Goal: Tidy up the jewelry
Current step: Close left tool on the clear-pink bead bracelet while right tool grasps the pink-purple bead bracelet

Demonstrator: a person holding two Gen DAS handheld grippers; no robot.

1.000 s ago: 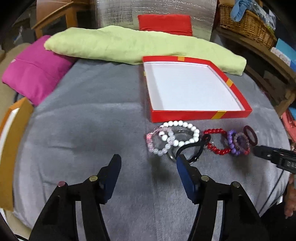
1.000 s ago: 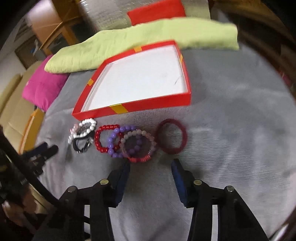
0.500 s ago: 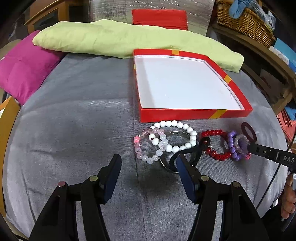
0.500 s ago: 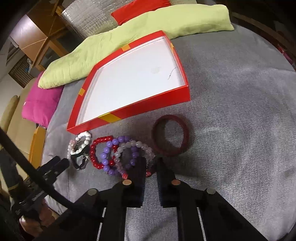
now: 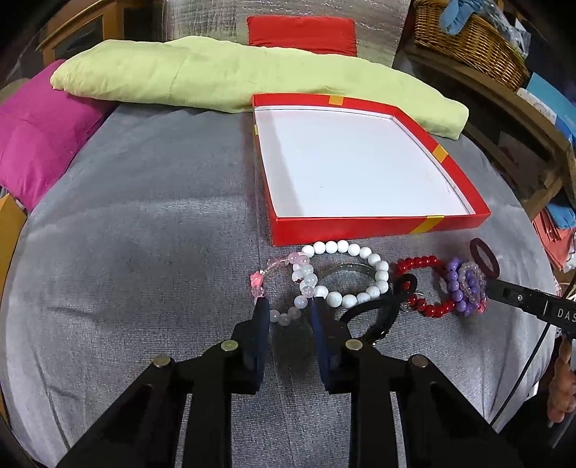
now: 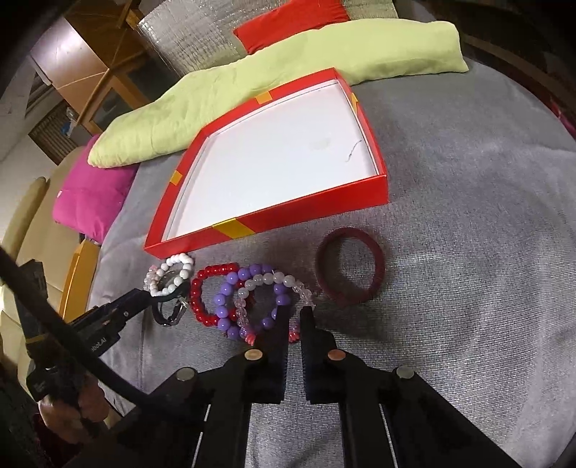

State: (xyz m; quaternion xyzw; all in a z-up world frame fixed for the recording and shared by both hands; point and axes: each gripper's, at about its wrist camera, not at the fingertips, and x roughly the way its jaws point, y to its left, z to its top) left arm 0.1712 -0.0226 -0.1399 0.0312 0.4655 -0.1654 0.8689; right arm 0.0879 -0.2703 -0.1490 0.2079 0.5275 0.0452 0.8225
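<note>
A red box (image 5: 378,226) with a white bare floor lies on the grey cloth; it also shows in the right wrist view (image 6: 316,212). In front of it lie a pale pink bead bracelet (image 5: 284,316), a white bead bracelet (image 5: 360,252), a black strap (image 5: 381,316), a red bead bracelet (image 5: 435,309), a purple one (image 5: 455,288) and a dark red bangle (image 6: 351,271). My left gripper (image 5: 288,313) has its fingers narrowed around the pink bracelet's near side. My right gripper (image 6: 295,316) is shut on a clear-and-pink bead bracelet (image 6: 266,280) that overlaps the purple one (image 6: 225,302).
A green cushion (image 5: 216,79) lies behind the box, a magenta cushion (image 5: 36,126) at the left, a red cushion (image 5: 302,34) at the back. A wicker basket (image 5: 471,43) stands on shelves at the right. The cloth drops off at the edges.
My left gripper moved forward to the pink bracelet and its fingers narrowed around it. My right gripper stayed closed and settled on the clear-and-pink bracelet.
</note>
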